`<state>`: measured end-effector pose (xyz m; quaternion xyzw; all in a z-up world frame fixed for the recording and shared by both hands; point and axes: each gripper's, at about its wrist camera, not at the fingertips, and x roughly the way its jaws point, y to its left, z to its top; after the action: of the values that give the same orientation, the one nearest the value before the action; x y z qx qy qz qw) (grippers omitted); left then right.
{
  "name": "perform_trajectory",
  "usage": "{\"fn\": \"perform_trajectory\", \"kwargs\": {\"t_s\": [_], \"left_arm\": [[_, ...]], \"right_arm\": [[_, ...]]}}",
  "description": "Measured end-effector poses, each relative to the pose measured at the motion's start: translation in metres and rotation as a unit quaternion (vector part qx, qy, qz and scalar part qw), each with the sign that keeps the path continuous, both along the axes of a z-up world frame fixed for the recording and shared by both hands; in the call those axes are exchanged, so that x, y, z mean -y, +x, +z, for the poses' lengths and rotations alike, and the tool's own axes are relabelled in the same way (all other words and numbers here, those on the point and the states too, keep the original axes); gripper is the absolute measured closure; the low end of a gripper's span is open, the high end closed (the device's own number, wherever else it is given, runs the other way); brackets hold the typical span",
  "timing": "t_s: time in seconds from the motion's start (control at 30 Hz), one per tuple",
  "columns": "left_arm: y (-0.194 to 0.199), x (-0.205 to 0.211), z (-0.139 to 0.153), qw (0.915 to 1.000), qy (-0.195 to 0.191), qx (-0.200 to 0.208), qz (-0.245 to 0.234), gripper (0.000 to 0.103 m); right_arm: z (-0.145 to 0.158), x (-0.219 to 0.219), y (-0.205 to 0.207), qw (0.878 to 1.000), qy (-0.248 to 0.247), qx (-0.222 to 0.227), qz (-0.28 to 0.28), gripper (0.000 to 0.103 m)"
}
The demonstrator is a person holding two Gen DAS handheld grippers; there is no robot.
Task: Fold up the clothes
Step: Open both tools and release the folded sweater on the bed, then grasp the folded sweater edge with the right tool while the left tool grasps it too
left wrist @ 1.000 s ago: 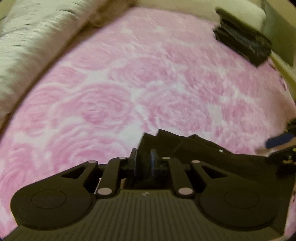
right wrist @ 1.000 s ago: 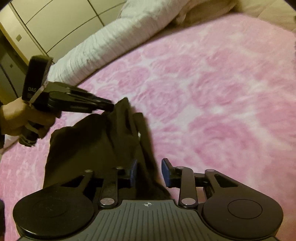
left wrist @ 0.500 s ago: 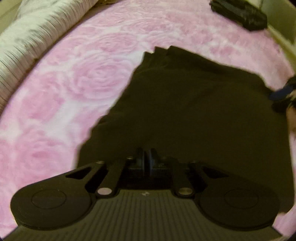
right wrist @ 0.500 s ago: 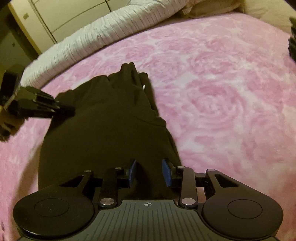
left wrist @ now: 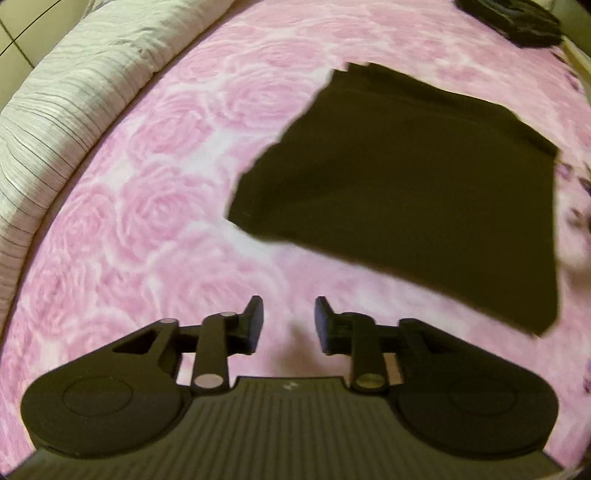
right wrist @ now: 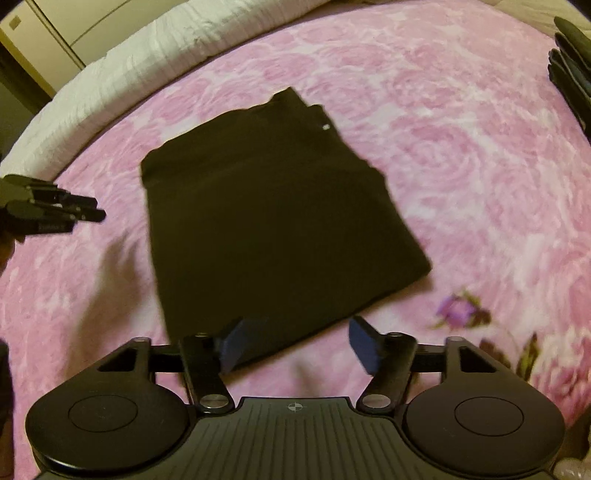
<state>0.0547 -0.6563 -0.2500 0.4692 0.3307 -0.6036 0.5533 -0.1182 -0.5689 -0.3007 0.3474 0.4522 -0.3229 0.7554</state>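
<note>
Pink rose-print blanket [left wrist: 155, 229] covers the bed you work on, with a white ribbed duvet [left wrist: 62, 92] bunched along its far-left edge and cupboard doors [right wrist: 74, 22] behind.

Your black garment [right wrist: 273, 214] lies flat on the blanket between both tools, folded into a rough rectangle. Layered edges show at its far corner, with a small white speck near them. It looks like soft, matte fabric, thin enough to lie close to the bed. Side edges are slightly uneven, blurred in both views.

Left gripper [left wrist: 288, 325]: jaws have just been opening, nothing between them, only blanket below. It sits just off the garment's near edge. Right gripper [right wrist: 299, 341]: jaws have just been opening wide; the garment's near corner lies beneath the left blue pad, but neither pad presses on it.

Judgement: this fold is laid down and let go. Whether you need another fold is unclear; the piece already looks compact. A dark stack [right wrist: 572, 66] at the far right of the bed suggests finished items, so moving this one there may be what remains.
</note>
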Motion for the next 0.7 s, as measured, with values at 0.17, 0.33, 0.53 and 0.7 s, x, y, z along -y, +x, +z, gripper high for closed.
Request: {"fn": "perform_trajectory", "kwargs": {"t_s": [0.17, 0.33, 0.53, 0.7], "left_arm": [[-0.025, -0.053, 0.024, 0.9992, -0.015, -0.009, -0.036, 0.069], [-0.031, -0.093, 0.043, 0.9977, -0.035, -0.026, -0.051, 0.068], [-0.034, -0.122, 0.059, 0.9882, -0.081, -0.002, -0.13, 0.06], [-0.04, -0.131, 0.039, 0.9512, -0.123, 0.096, -0.266, 0.056]], "right_arm": [[0.021, -0.025, 0.025, 0.999, -0.002, -0.035, 0.02, 0.03], [0.033, -0.052, 0.039, 0.997, -0.013, -0.07, 0.016, 0.03], [0.043, -0.09, 0.051, 0.997, -0.029, -0.076, 0.0, 0.029], [0.037, -0.116, 0.067, 0.993, -0.081, -0.083, 0.008, 0.029]]}}
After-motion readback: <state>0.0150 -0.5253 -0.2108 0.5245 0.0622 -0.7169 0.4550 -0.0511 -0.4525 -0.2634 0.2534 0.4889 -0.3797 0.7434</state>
